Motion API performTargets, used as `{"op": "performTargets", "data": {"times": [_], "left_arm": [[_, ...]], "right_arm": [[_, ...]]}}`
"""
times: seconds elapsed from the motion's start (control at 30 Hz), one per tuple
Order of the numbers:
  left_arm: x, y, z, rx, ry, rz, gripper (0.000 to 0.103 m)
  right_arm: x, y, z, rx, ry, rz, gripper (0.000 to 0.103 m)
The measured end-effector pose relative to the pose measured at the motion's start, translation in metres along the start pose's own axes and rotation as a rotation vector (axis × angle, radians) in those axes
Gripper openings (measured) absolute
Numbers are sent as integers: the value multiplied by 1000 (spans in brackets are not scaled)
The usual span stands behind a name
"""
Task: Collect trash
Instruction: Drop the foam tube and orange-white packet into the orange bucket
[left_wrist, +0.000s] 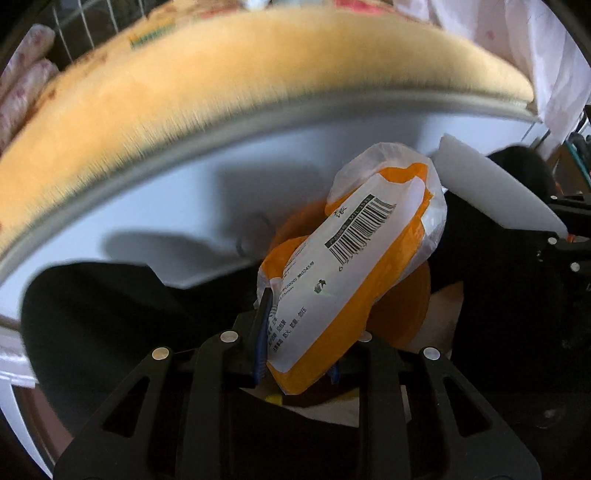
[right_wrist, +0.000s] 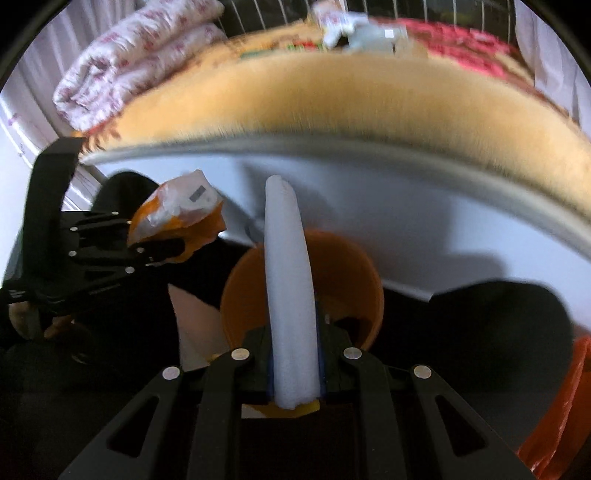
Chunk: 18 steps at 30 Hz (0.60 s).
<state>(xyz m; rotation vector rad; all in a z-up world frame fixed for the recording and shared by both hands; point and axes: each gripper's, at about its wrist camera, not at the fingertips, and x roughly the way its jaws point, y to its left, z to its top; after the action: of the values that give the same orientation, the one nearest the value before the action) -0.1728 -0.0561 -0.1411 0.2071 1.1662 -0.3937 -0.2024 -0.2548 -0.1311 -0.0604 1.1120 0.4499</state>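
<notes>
Left gripper (left_wrist: 295, 350) jaws clamped on the orange wrapper (left_wrist: 354, 266); right gripper (right_wrist: 295, 373) jaws pinch the foam strip (right_wrist: 290, 280). Both trash pieces stick out past the jaws, tilted over the orange bin (right_wrist: 365, 273), likely ready for dropping in.

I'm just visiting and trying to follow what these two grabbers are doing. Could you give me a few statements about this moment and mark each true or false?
1. The left gripper is shut on an orange and white wrapper with a barcode. True.
2. The right gripper is empty. False: it is shut on a white foam strip.
3. An orange bin stands below the foam strip. True.
4. The orange bin sits on top of the bed. False: it is lower than the yellow bed cover, beside the white bed frame.
5. A folded floral quilt lies on the bed. True.
</notes>
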Motion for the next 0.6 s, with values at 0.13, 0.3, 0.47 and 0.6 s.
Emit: {"op": "performTargets", "data": {"times": [0.13,0.3,0.47,0.6], "left_arm": [[25,-1,-5,-5,95,-19,24],[48,4,-10,-5,180,-28,24],[67,10,-11,-19,243,-39,24],[76,17,-13,-32,280,-48,24]], "right_arm": [[30,2,-6,0,89,1,16],[54,4,-9,-5,156,-1,16],[71,5,-9,-6,199,-3,16],[80,2,-9,7,227,6,16]]}}
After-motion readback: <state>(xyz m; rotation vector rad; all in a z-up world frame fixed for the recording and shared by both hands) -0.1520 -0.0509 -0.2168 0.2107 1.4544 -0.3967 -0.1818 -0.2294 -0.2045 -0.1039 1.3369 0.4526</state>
